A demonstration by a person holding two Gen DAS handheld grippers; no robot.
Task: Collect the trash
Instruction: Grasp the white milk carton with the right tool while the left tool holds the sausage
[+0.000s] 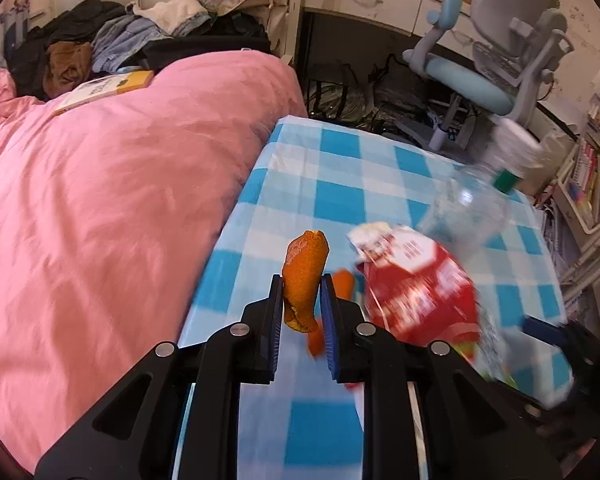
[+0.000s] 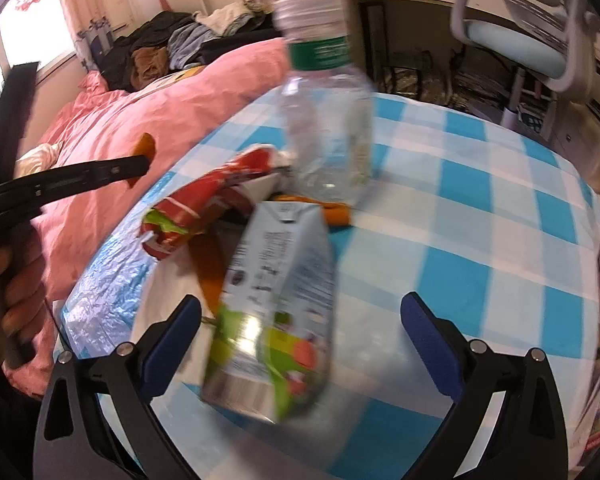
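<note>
One orange peel (image 1: 305, 276) — L jaws

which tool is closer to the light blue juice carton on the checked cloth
Right. The right tool is open with the light blue juice carton between its fingers. The left tool, off to the carton's left over the pink duvet, grips orange peel.

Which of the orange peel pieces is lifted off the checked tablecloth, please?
The curled orange peel piece clamped between the left gripper's blue pads. The other orange peel pieces lie on the blue-and-white checked tablecloth beside the clear plastic bottle.
</note>
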